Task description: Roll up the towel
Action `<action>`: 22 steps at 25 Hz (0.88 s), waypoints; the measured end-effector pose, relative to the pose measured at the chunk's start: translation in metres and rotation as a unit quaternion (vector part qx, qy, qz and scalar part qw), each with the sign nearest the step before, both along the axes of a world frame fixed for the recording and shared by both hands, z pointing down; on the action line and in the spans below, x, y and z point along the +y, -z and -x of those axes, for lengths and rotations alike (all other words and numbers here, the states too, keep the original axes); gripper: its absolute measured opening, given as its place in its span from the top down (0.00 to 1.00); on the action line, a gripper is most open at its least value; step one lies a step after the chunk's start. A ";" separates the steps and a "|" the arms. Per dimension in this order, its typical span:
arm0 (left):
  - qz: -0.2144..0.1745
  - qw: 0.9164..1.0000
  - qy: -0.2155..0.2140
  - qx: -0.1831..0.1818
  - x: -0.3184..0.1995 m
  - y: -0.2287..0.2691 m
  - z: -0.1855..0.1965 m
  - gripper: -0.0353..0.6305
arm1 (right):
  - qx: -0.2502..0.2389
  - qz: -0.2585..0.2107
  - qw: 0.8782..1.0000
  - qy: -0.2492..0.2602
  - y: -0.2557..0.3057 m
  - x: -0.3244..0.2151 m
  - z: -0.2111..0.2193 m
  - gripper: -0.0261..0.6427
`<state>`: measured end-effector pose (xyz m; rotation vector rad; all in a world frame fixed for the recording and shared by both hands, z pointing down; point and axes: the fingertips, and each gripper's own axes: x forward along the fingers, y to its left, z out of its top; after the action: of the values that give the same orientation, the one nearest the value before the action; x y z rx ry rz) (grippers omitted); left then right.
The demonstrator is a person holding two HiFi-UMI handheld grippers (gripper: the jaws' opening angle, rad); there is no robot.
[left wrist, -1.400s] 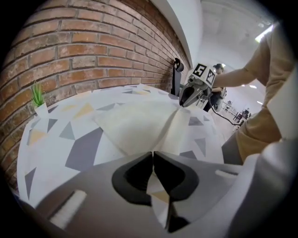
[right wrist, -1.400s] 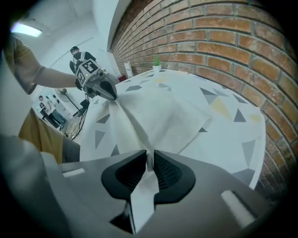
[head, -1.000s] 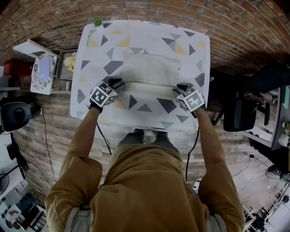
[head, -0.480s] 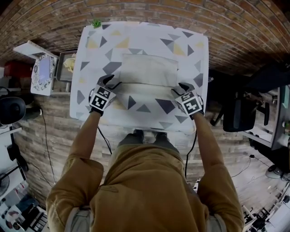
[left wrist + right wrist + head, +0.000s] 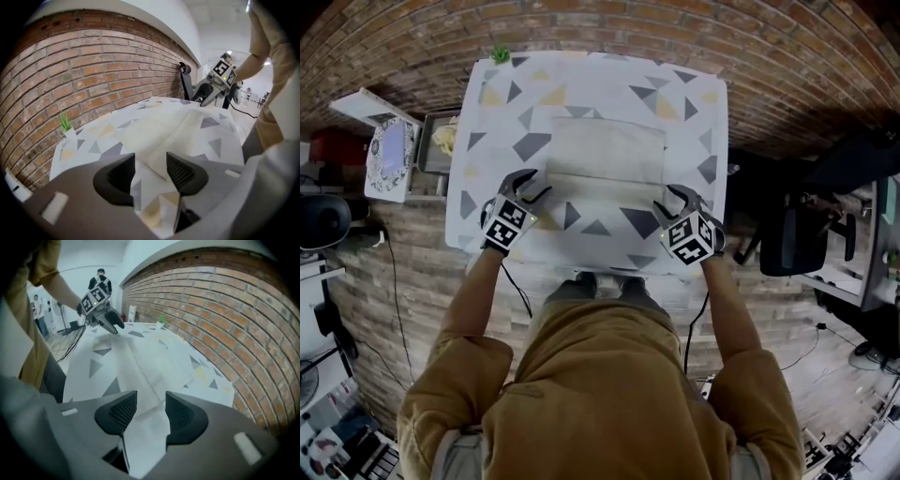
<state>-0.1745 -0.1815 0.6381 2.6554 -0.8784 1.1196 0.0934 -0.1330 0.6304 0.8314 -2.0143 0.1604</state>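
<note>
Containers: a dark tray [image 5: 434, 141] sits on the shelf left of the table and holds a pale yellowish lump; I cannot tell what it is. A small white pot [image 5: 69, 133] stands at the table's far left corner with a green plant [image 5: 500, 52] in it.

Towel [image 5: 606, 150]: pale, lying flat at the middle of the table [image 5: 609, 80] on the triangle-print tablecloth [image 5: 581, 220]. A crease runs left to right just inside its near edge.

Towel vs. tools: the left gripper [image 5: 532, 185] is just beside the towel's near left corner. The right gripper [image 5: 671, 199] is just beside the near right corner. Both point down and toward the far side.

Left gripper: jaws partly apart and have just been opening. Its own view shows only tablecloth and the towel corner lying below the gap; the pads press on nothing.

Right gripper: jaws partly apart and have just been opening. The towel's near edge shows through the gap but is not pinched. It has hold of nothing.
</note>
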 end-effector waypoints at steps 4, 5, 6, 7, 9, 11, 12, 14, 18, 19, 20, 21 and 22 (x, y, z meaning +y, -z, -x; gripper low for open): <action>-0.003 0.997 -0.071 -0.039 0.035 -0.009 -0.012 0.60 | 0.055 -0.011 0.996 0.069 -0.010 0.025 0.008 0.71; -0.002 0.995 -0.086 -0.051 0.042 -0.011 -0.014 0.61 | 0.068 -0.011 0.995 0.078 -0.015 0.029 0.008 0.71; -0.002 0.993 -0.099 -0.060 0.047 -0.014 -0.016 0.60 | 0.079 -0.010 0.993 0.085 -0.019 0.032 0.007 0.71; -0.002 0.992 -0.109 -0.069 0.051 -0.016 -0.018 0.61 | 0.089 -0.010 0.992 0.090 -0.023 0.034 0.006 0.71; -0.005 0.989 -0.125 -0.082 0.056 -0.020 -0.021 0.60 | 0.102 -0.006 0.990 0.095 -0.030 0.037 0.004 0.71; -0.008 0.987 -0.134 -0.093 0.057 -0.024 -0.023 0.61 | 0.109 -0.003 0.989 0.096 -0.035 0.039 0.003 0.71; -0.007 0.986 -0.136 -0.097 0.057 -0.026 -0.023 0.61 | 0.112 -0.003 0.989 0.097 -0.036 0.039 0.003 0.71; -0.004 0.986 -0.135 -0.101 0.056 -0.029 -0.022 0.61 | 0.114 -0.003 0.989 0.098 -0.038 0.038 0.004 0.71; 0.004 0.985 -0.135 -0.104 0.055 -0.032 -0.020 0.61 | 0.112 0.000 0.989 0.095 -0.039 0.036 0.006 0.71; 0.006 0.985 -0.136 -0.105 0.055 -0.033 -0.019 0.61 | 0.111 0.002 0.989 0.095 -0.039 0.035 0.006 0.71; 0.009 0.985 -0.137 -0.106 0.055 -0.033 -0.019 0.61 | 0.111 0.004 0.989 0.096 -0.039 0.035 0.006 0.71; 0.012 0.984 -0.138 -0.108 0.056 -0.035 -0.020 0.61 | 0.111 0.006 0.989 0.097 -0.040 0.034 0.006 0.71; 0.015 0.984 -0.140 -0.109 0.056 -0.036 -0.020 0.61 | 0.113 0.008 0.989 0.100 -0.040 0.033 0.007 0.71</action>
<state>-0.1549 -0.1258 0.6740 2.7288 -0.5210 1.4971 0.0864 -0.0996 0.6705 0.6048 -1.8663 -0.0314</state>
